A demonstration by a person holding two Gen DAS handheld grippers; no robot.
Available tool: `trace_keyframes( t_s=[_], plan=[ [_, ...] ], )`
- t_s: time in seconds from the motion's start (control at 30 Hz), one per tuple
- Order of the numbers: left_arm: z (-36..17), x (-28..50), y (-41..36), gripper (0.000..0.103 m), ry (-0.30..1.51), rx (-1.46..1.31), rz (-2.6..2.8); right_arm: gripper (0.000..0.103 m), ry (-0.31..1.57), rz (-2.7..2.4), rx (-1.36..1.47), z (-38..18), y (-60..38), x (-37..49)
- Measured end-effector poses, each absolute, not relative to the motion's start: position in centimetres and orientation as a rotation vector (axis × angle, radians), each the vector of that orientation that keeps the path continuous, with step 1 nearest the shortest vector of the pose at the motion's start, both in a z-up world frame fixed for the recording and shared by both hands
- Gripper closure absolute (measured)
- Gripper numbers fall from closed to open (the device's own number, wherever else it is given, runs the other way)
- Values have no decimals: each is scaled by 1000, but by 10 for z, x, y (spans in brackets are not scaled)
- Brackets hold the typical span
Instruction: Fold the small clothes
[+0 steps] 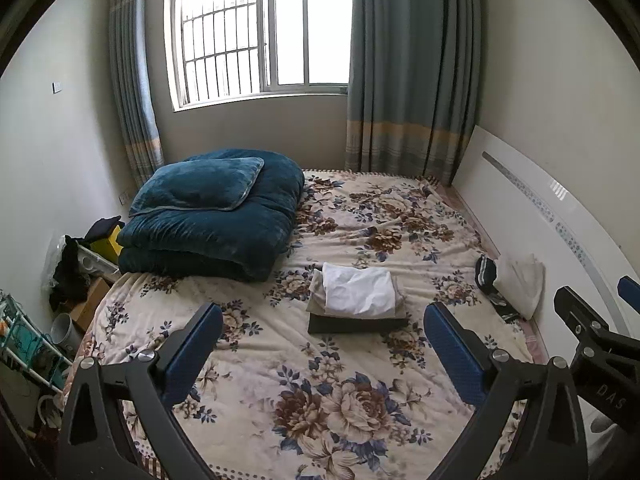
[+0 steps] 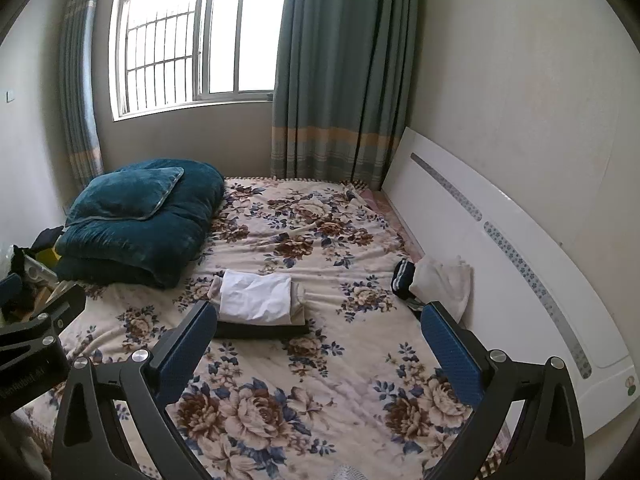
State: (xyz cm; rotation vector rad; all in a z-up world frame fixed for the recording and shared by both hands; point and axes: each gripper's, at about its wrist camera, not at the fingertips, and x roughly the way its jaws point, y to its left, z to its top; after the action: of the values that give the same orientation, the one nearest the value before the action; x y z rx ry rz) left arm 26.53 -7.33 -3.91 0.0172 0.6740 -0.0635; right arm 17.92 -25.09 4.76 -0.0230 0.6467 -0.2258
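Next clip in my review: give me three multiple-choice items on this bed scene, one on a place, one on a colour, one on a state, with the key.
1. Where do the unfolded clothes lie?
A. on the blue quilt
B. at the bed's right edge by the white headboard
C. on the windowsill

2. What colour is the top piece of the folded stack?
A. white
B. red
C. yellow

3. How do the two grippers stand?
A. both shut on cloth
B. left holds a sock
C. both open and holding nothing

Key:
1 B: the unfolded clothes, a pale piece beside a dark one, lie against the headboard.
2 A: the folded stack has a white piece on top, with beige and dark pieces under it.
3 C: the left gripper and the right gripper show spread fingers with only bedspread between them.
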Motion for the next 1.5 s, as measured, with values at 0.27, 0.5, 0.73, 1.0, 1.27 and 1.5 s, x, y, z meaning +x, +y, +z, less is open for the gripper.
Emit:
trace_keyframes(
  t_s=[0.27, 0.5, 0.73, 1.0, 1.27, 1.5],
  plan=[
    [-39, 264, -74, 0, 674, 16, -60, 0, 645, -224, -20, 45, -253, 181],
    [-39, 265, -74, 0, 673, 15, -65, 0, 646, -222, -18, 46, -252, 181],
    [-35, 262, -75, 0, 667, 12, -62, 0, 645, -217, -14, 49, -248, 178],
    [-30, 256, -80, 0, 663, 7, -61, 0, 644, -214, -6, 56, -239, 171],
    [-24, 256, -84, 0, 654, 14, -53, 0, 642, -216, -6, 55, -241, 169],
    [-17, 256, -88, 0, 651, 7, -43, 0, 639, -220, -4, 59, -239, 165]
  ],
)
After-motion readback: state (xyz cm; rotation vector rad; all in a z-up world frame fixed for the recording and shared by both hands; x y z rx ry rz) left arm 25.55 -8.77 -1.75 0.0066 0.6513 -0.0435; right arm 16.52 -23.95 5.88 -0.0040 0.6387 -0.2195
